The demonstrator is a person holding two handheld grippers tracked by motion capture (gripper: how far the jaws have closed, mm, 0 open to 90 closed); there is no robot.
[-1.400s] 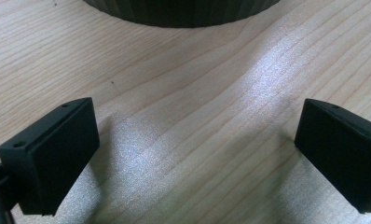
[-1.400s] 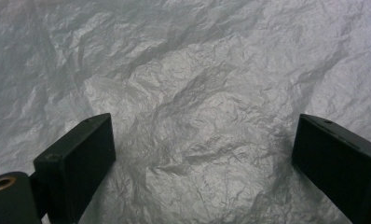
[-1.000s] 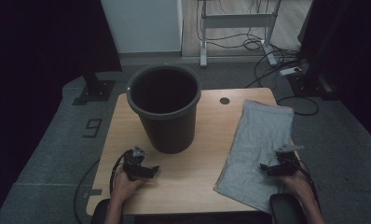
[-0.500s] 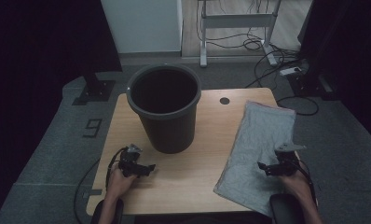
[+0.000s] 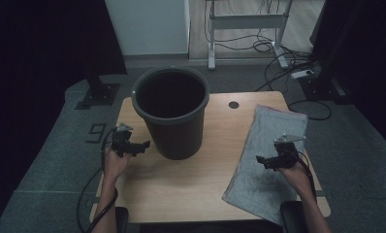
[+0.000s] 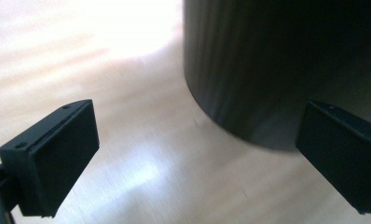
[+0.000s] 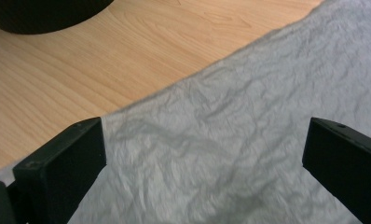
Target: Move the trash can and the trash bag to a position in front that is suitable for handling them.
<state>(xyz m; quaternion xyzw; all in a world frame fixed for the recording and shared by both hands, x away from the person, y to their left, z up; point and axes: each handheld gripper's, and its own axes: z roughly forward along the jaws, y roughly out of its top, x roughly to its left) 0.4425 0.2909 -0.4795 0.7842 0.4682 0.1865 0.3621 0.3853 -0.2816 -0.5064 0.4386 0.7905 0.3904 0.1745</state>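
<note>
On the dark floor mat at the left of the high view, just off the table's left edge, a pale marking is painted; it reads like the figure 9 with a boxy stroke beside it, though I cannot make it out further, and I see no brand or label on anything else. The left gripper is held above the left part of the wooden table, pointing toward the bin; in the left gripper view its two black jaws stand wide apart with nothing between them, only blurred light wood and the bin's curved wall ahead. The bin is a round, dark, near-black plastic bucket standing upright at the table's rear middle, its rim thick and its inside too dark to see into; its wall shows faint vertical ribbing close up. Behind and right of the bin a small dark round hole sits in the tabletop. Farther right lies the grey bag, a flat, crinkled, silvery-grey sheet stretched lengthwise along the table's right side, its near corner hanging over the front edge. In the right gripper view its surface is finely wrinkled and matt, with one edge running diagonally against the wood. The right gripper hovers above the bag's near half, its jaws having just been opening and now fully spread, with nothing pinched between them.
</note>
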